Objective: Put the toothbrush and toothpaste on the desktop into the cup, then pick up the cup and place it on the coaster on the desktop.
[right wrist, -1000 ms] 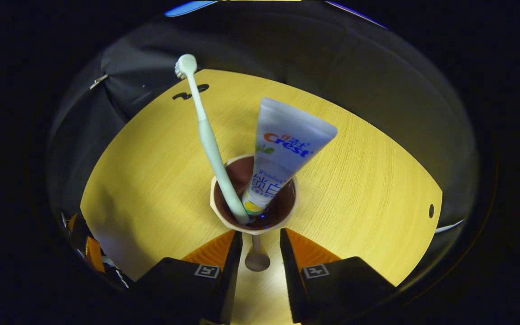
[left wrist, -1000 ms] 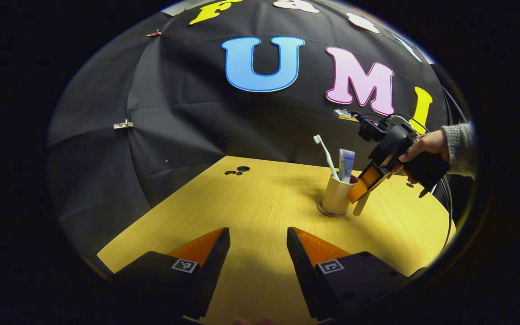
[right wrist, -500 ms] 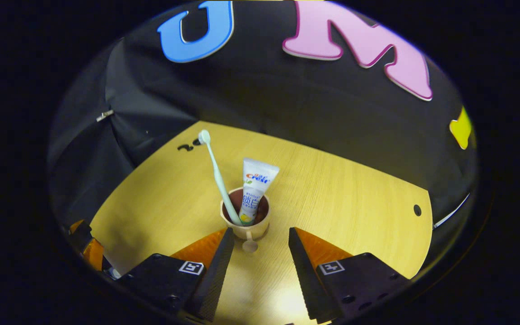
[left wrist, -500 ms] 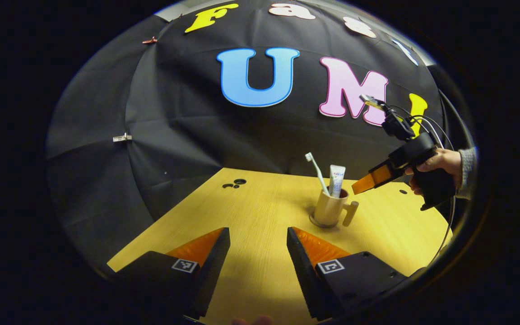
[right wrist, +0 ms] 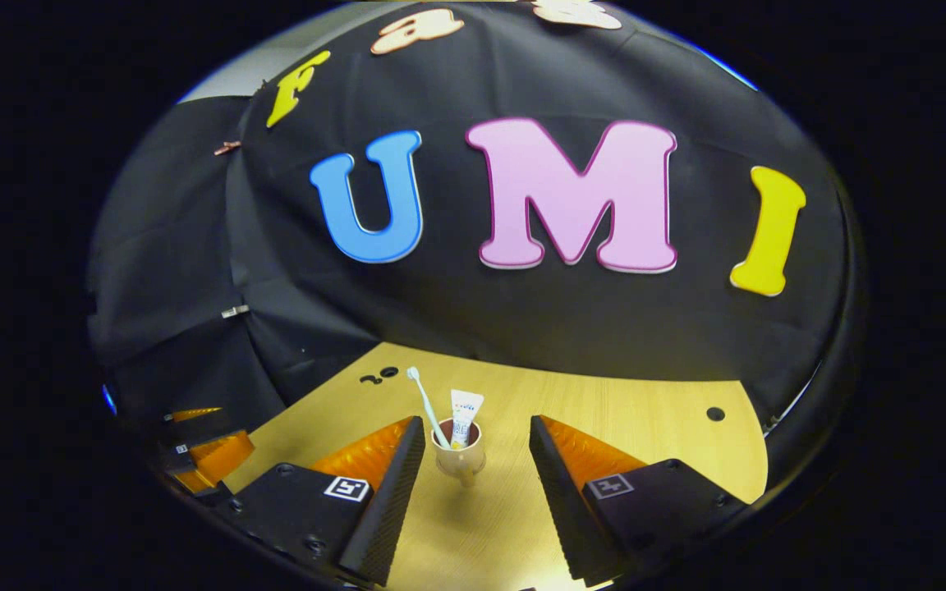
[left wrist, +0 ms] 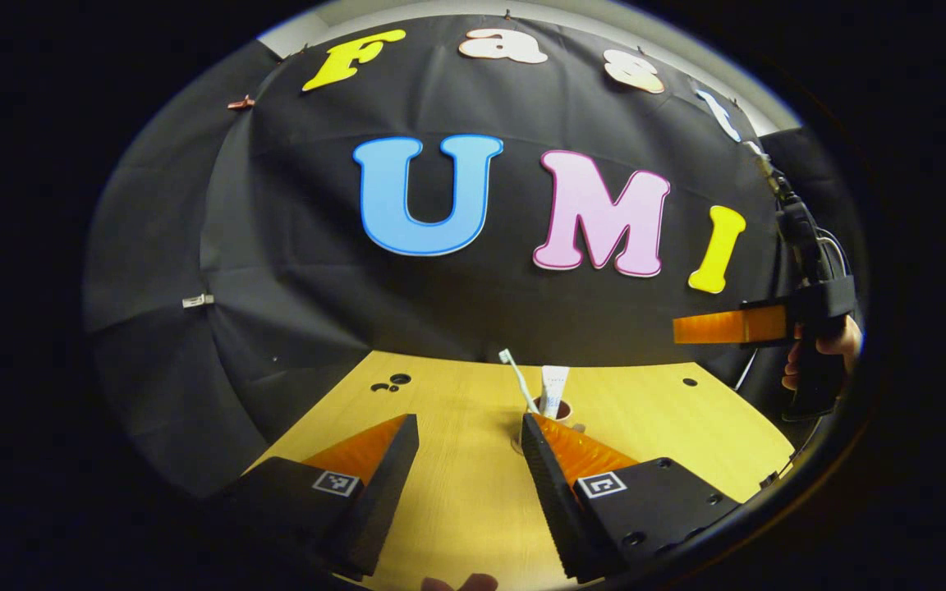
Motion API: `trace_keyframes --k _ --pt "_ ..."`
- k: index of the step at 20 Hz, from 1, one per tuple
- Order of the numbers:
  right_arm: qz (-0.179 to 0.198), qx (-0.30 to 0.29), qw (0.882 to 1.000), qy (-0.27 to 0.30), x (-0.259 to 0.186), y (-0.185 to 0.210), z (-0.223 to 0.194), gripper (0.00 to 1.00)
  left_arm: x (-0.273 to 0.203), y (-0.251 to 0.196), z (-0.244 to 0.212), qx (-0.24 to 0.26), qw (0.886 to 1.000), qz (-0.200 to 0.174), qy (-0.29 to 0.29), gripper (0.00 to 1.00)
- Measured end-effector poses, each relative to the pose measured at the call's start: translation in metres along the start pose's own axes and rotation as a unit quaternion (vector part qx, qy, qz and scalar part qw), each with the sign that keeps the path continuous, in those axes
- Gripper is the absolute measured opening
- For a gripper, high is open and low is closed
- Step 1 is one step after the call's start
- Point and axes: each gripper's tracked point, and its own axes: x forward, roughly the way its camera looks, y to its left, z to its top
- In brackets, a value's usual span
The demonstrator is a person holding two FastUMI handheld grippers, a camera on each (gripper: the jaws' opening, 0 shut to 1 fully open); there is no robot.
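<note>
Cup loaded, upright on table, both tongs empty and clear of it.

Right gripper view: cup [right wrist: 458,454] at lower centre, between and beyond the wide-spread right tongs [right wrist: 470,484], not touched; toothbrush [right wrist: 424,404] leaning left and toothpaste [right wrist: 465,414] standing inside. Left gripper view: left tongs [left wrist: 465,476] wide, cup mostly hidden behind the right-hand finger [left wrist: 559,472]. Coaster under cup: probably, too small to confirm. Table [right wrist: 629,423] wood-grain.
</note>
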Motion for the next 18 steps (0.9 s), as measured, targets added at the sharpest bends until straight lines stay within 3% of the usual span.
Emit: trace_keyframes --k 7,18 --pt "-0.026 0.001 0.997 -0.074 -0.072 -0.006 0.045 0.84 -0.012 -0.028 0.050 0.036 0.999 -0.020 -0.030 0.81" --pt "-0.055 0.011 0.992 -0.111 -0.100 -0.021 0.065 0.83 -0.016 -0.047 0.091 0.052 0.996 -0.040 -0.063 0.81"
